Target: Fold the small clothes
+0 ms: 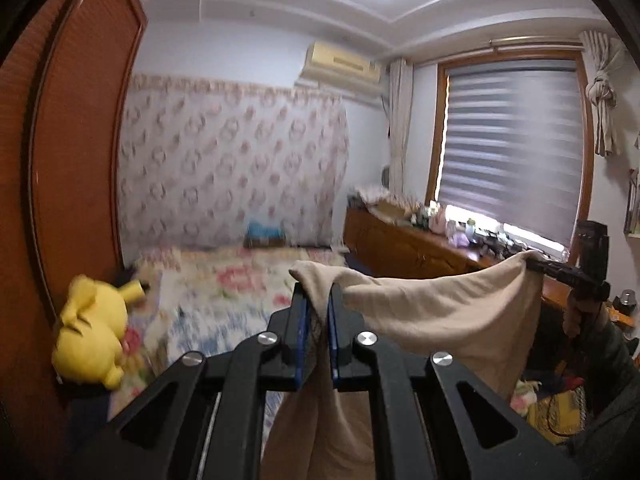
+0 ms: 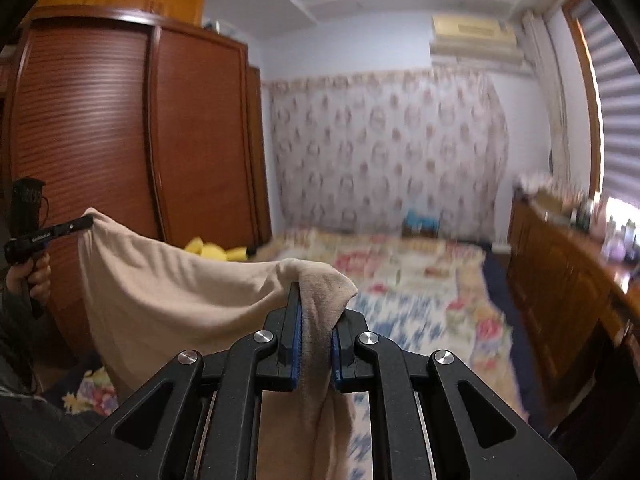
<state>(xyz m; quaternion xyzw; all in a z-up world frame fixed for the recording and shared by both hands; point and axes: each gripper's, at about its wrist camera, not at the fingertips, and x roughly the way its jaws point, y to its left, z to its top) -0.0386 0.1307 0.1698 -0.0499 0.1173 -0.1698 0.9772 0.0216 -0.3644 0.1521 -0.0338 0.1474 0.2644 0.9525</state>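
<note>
A beige cloth [image 1: 440, 312] hangs stretched in the air between both grippers, above the bed. In the left wrist view my left gripper [image 1: 318, 294] is shut on one top corner, and the fabric drops down between its blue pads. At the right of that view the right gripper [image 1: 534, 264] pinches the other top corner. The right wrist view shows the same beige cloth [image 2: 168, 288], with my right gripper [image 2: 316, 308] shut on its corner. The left gripper [image 2: 86, 222] grips the far corner at the left, held by a hand [image 2: 34, 276].
Below lies a bed with a floral cover [image 2: 420, 280]. A yellow plush toy [image 1: 90, 332] rests by the brown wardrobe [image 2: 100, 140]. A cluttered wooden dresser [image 1: 404, 244] runs under the window with its blind [image 1: 508, 152].
</note>
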